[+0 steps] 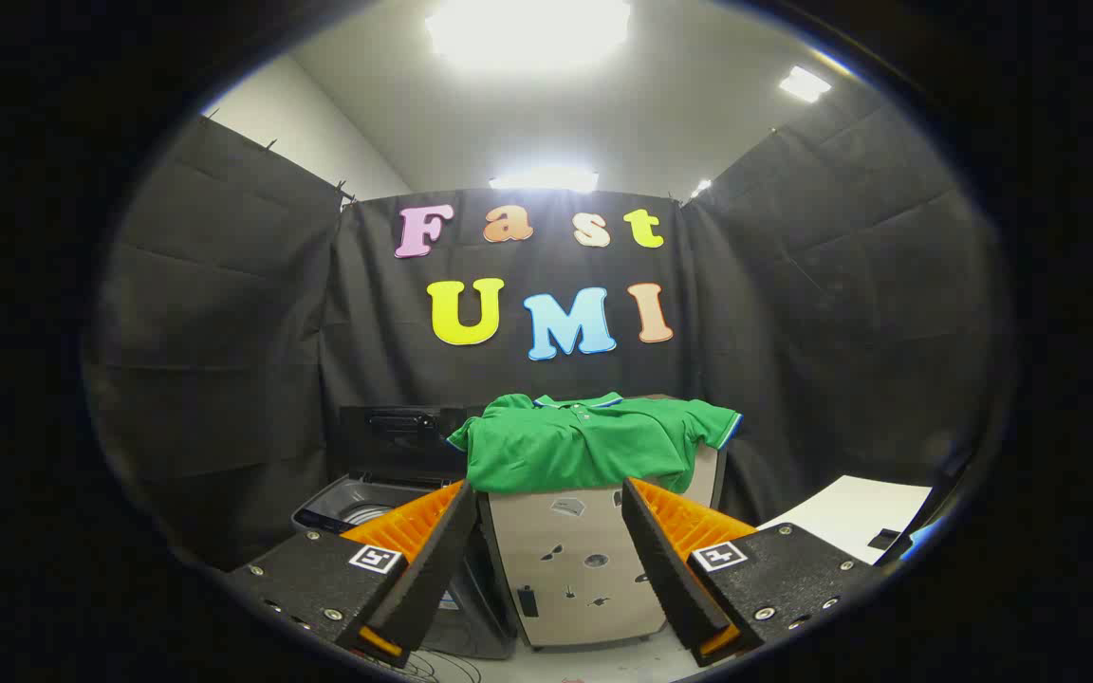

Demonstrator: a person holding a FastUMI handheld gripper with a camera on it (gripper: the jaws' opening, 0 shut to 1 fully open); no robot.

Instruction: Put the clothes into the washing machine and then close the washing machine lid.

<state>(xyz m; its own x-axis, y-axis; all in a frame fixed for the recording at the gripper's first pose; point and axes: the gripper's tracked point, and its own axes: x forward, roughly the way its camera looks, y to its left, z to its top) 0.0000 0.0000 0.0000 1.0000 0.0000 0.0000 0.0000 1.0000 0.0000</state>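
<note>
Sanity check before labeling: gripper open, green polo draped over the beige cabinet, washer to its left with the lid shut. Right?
Not quite: the washing machine lid is up, not shut, as the gripper view shows. The rest holds: the gripper is open, and the green polo lies draped over the beige cabinet, beyond the fingers, washer to its left.

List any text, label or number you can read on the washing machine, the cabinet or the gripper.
No text is legible on any of them.
Beige cabinet: small dark stickers, too small to read.
Washing machine: nothing legible.
Gripper, open and empty, with the green shirt beyond its fingers: square coded markers, patterns without letters.
</note>
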